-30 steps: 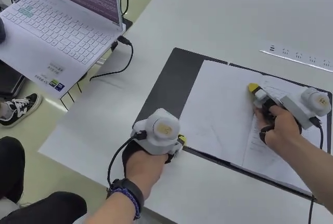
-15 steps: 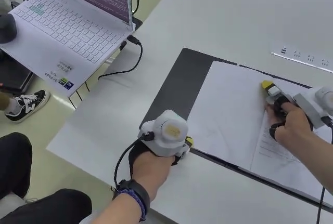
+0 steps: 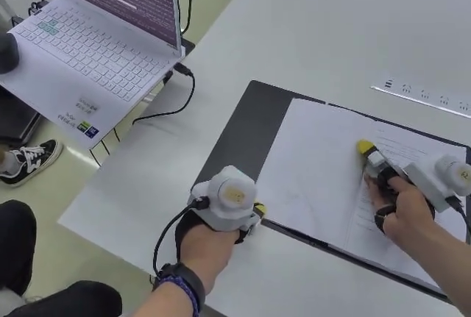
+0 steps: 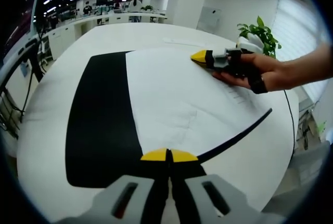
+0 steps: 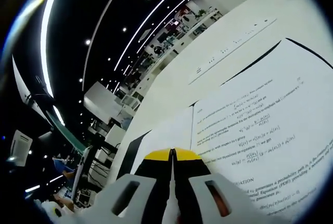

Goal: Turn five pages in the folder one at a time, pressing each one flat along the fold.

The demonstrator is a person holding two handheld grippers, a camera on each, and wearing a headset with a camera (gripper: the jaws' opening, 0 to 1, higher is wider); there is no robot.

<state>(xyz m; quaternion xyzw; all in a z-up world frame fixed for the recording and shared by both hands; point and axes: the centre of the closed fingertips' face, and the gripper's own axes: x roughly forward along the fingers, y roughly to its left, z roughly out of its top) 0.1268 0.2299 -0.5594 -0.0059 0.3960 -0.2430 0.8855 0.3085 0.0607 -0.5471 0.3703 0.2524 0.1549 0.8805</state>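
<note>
Head view has the left gripper (image 3: pixel 254 210), jaws together, at the near edge of the open folder (image 3: pixel 239 133) lying at the table (image 3: pixel 331 30) front edge, and the right gripper (image 3: pixel 363 146), likewise closed, apparently pressing its fold.

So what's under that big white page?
The black folder cover sticks out beside the white page. Whatever lies beneath the page itself is covered.
</note>
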